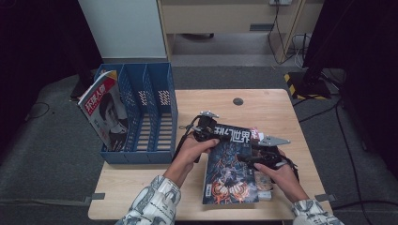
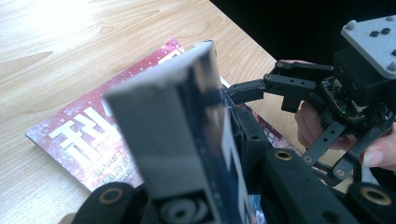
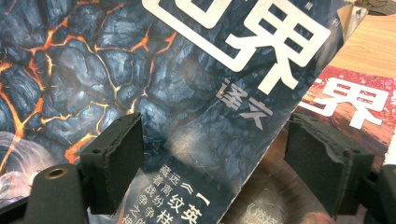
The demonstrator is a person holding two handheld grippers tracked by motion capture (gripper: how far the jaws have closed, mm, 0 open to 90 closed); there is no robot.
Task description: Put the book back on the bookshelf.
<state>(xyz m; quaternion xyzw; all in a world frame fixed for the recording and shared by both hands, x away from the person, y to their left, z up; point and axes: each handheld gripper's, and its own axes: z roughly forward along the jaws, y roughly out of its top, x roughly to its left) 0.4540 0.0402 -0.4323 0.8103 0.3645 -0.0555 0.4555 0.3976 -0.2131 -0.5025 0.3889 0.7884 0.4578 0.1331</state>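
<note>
We hold 2 grippers over the desk (image 1: 263,101). The left gripper (image 1: 205,130) is clamped on the top edge of the dark magazine (image 1: 230,164), which lies toward the desk's near right corner; in the left gripper view that edge (image 2: 187,126) stands up between the jaws. The right gripper (image 1: 251,158) sits over the magazine's right edge with its jaws apart: in the right gripper view the 2 pads (image 3: 114,161) stand on either side of the cover (image 3: 116,70) without pressing it. Beneath it lies a red magazine (image 2: 93,135), flat on the wood. A blue file rack (image 1: 141,112) stands at the desk's far left corner, holding 1 magazine (image 1: 105,110) in its leftmost slot.
</note>
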